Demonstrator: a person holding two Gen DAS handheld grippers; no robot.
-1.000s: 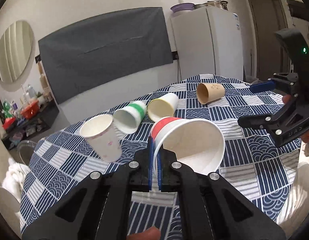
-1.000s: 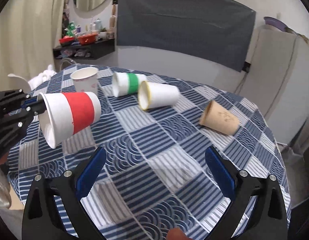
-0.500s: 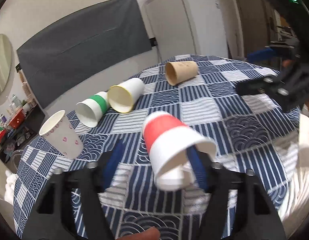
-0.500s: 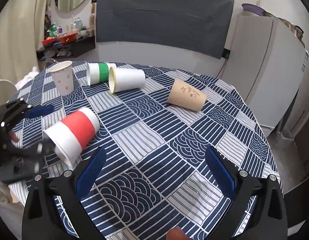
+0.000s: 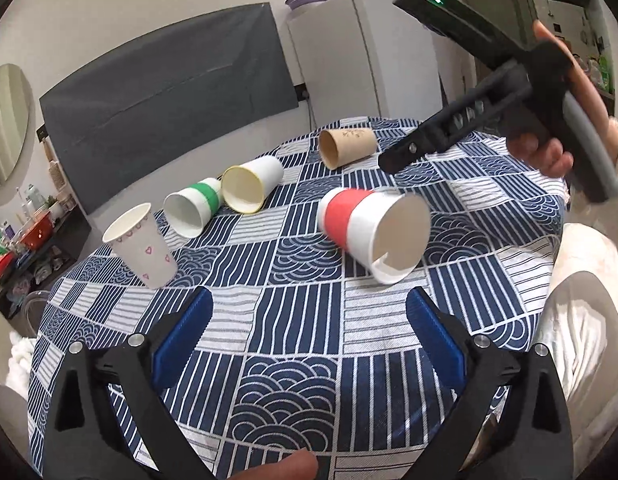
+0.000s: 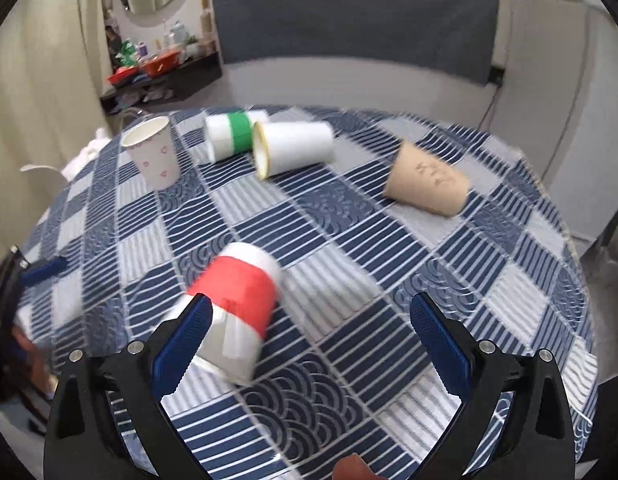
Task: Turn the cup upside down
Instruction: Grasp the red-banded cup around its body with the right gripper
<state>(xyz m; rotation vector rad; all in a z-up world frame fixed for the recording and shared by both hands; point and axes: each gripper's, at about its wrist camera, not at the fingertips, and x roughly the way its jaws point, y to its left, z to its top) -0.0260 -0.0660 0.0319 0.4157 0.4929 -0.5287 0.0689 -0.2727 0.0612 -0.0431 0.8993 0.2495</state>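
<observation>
A white paper cup with a red band (image 5: 371,228) lies on its side on the blue checked tablecloth (image 5: 301,360), its mouth toward me. It also shows in the right wrist view (image 6: 235,308), blurred, just beyond the left finger. My left gripper (image 5: 309,340) is open and empty, pulled back from the cup. My right gripper (image 6: 309,336) is open and empty above the table; its body (image 5: 509,92) shows at the upper right in the left wrist view.
A heart-print cup (image 5: 143,246) stands upright at the left. A green-banded cup (image 5: 195,210), a white yellow-rimmed cup (image 5: 251,188) and a brown cup (image 5: 347,148) lie on their sides farther back. A fridge (image 5: 365,52) stands behind the table.
My left gripper opened, let go of the red-banded cup and drew back. The cup now lies on its side on the table. My right gripper moved in over the cup.
</observation>
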